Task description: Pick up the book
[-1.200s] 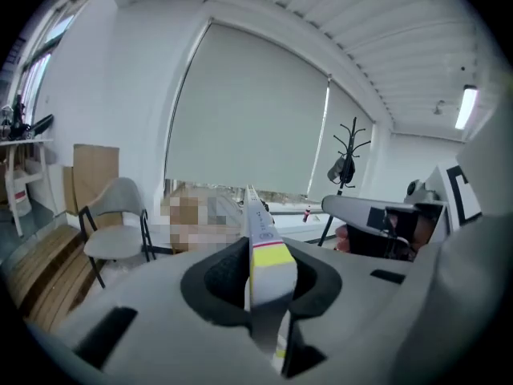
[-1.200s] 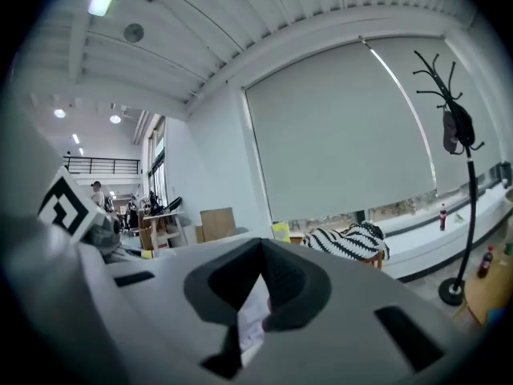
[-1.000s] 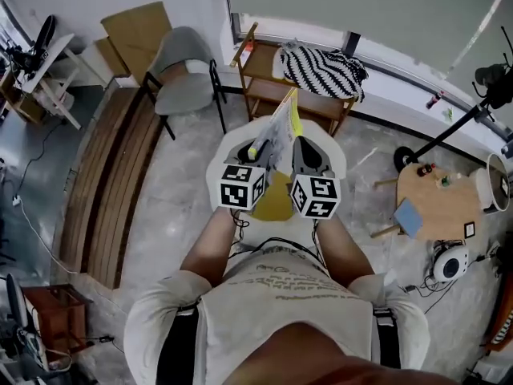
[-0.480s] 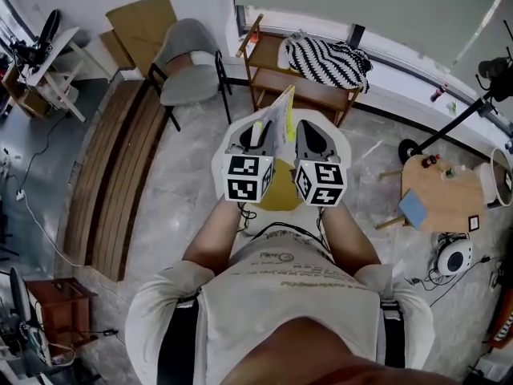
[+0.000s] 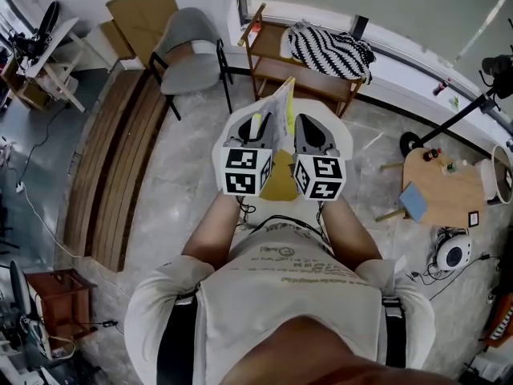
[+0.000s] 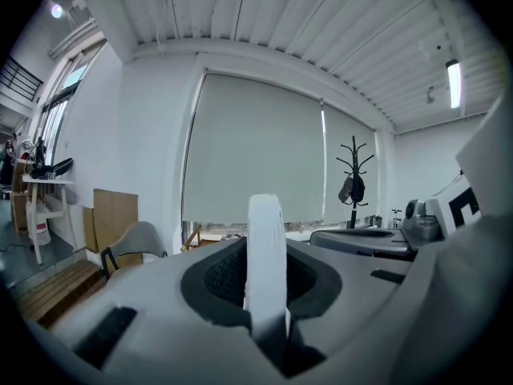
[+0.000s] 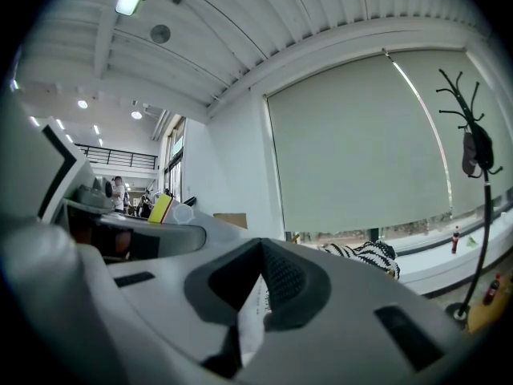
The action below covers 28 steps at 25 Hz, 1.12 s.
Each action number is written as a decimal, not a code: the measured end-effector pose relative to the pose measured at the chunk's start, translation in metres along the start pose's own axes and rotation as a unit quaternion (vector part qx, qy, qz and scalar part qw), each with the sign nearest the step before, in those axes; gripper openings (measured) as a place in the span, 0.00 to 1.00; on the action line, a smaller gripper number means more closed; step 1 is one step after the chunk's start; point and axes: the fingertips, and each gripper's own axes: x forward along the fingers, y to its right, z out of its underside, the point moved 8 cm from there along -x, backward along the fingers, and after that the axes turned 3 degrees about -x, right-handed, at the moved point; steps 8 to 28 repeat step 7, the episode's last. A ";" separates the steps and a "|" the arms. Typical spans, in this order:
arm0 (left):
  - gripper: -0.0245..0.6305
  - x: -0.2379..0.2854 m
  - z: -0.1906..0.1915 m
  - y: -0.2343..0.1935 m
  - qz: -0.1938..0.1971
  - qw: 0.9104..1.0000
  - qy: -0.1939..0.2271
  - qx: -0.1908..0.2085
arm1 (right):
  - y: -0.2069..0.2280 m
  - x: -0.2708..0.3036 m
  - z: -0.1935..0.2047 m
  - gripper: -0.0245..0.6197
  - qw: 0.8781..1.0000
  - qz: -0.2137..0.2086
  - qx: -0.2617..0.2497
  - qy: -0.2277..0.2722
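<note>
Head view: we saw the left gripper and the right gripper side by side in front of the person's chest, over a round white table. The book stood on edge between them. Its pages fanned up toward the far wooden shelf and its yellow cover hung near the marker cubes. It looked clear of the table, but we couldn't confirm the gap.

Left gripper view: jaws a little apart, clamped on a thick white block of pages running straight up between the pads.

Right gripper view: jaws nearly together, pinching only a thin printed leaf or cover of the book.

We judged the book lifted, and the step in hand was carrying it up cleanly. Doing that well meant moving both grippers together at one spacing so the thin leaf on the right took no pull. The left should bear the weight, and both should be held level.
</note>
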 end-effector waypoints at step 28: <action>0.16 -0.002 0.000 -0.007 -0.003 1.000 0.000 -0.017 | -0.001 0.002 0.000 0.08 1.000 -0.005 0.001 0.000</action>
